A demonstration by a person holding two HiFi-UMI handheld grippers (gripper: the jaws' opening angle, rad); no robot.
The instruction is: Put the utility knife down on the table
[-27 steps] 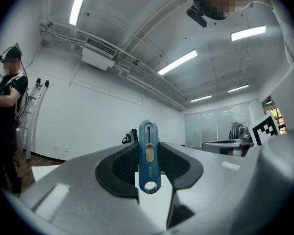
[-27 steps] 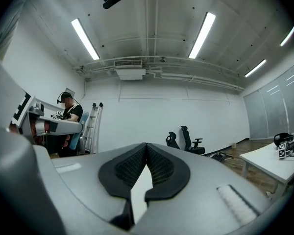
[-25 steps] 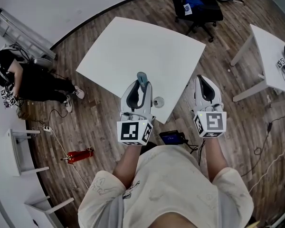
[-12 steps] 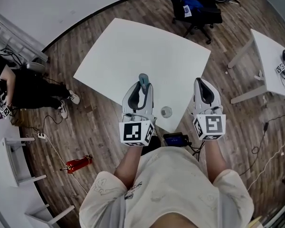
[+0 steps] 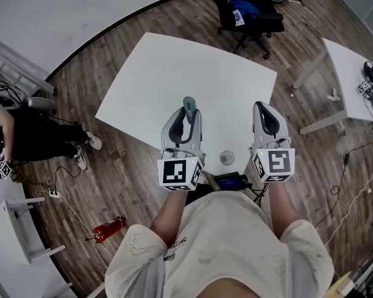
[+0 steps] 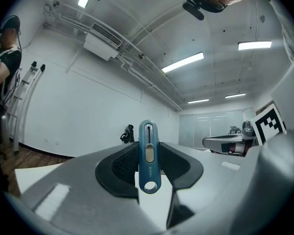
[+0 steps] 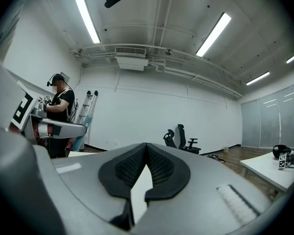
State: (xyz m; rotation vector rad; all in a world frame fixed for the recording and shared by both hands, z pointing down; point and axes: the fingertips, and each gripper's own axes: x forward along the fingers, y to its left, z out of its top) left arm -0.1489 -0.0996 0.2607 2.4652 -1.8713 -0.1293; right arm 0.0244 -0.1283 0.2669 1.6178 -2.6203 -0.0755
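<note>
You are at the carrying stage: the utility knife (image 6: 149, 155) is clamped between the pads of your left tool (image 5: 186, 112), which you hold level above the white surface (image 5: 168, 67), so the knife is in the air and not yet set down. Your right tool (image 5: 266, 108) is clenched on nothing, its two pads meeting with no gap. By my reading, the next move calls for bringing the left tool down over a bare part of the surface until the knife rests there, then letting the pads part and drawing back without dragging it; keep away from the small round object (image 5: 227, 158) lying near the near edge. The head view gives you what the others lack: the full spread of the surface below both tools, and the knife's blue-grey end poking past the left fingertips. The left gripper view alone shows the grip itself, with the knife's slider and its holed end facing the camera. The right gripper view alone confirms that nothing sits between those pads.
</note>
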